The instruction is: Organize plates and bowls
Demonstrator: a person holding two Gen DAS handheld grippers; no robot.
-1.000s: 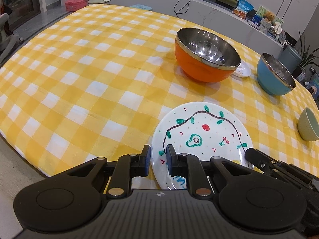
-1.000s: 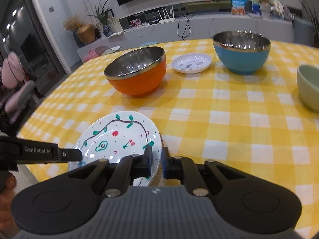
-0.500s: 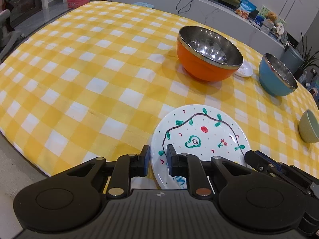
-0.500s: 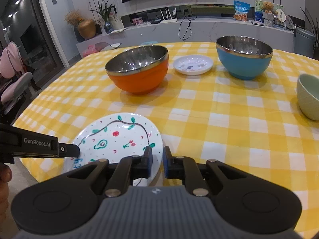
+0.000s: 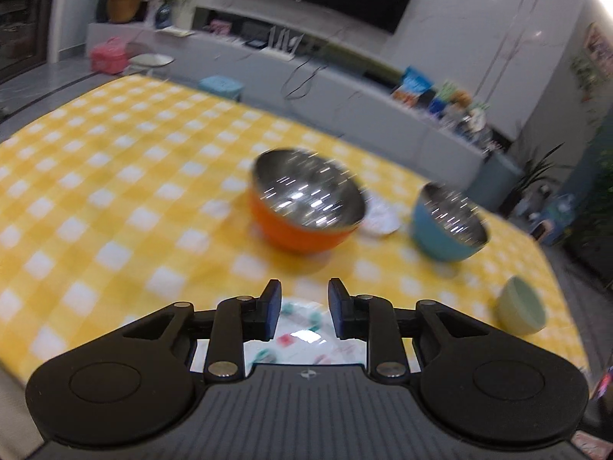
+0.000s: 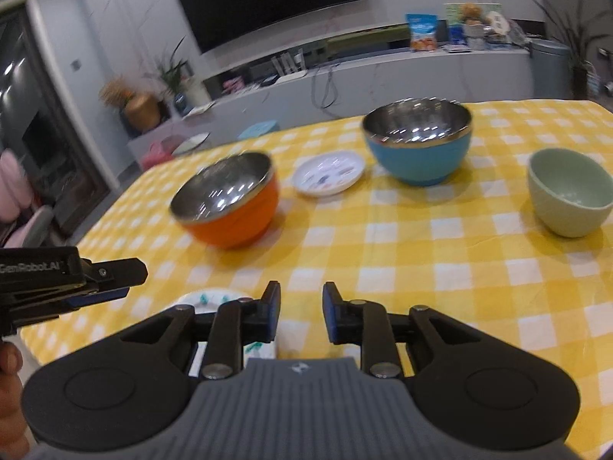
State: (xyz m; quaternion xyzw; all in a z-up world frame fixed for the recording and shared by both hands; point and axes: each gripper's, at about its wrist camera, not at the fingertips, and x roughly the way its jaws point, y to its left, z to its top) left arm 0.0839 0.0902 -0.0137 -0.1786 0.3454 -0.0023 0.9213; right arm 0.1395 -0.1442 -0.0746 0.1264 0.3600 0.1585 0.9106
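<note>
The painted white plate (image 5: 302, 339) lies flat on the yellow checked table (image 5: 95, 191) at its near edge, mostly hidden under both grippers. Above its rim my left gripper (image 5: 305, 303) has its jaws opening with nothing between them. My right gripper (image 6: 301, 306) is over the plate's (image 6: 214, 299) right side, jaws also opening and empty. The left gripper (image 6: 103, 280) shows at the left of the right wrist view. Further back stand an orange steel-lined bowl (image 6: 230, 207), a blue one (image 6: 419, 145), a small green bowl (image 6: 571, 195) and a small white plate (image 6: 329, 174).
A person's hand (image 6: 7, 364) holds the left gripper at the table's near left corner. Behind the table runs a low grey console (image 6: 383, 76) with snack bags under a wall screen. Bare cloth lies between the painted plate and the bowls.
Both grippers have lifted and tilted up, so the painted plate has slid down under them and the room behind has come into view. Both pairs of jaws have widened.
</note>
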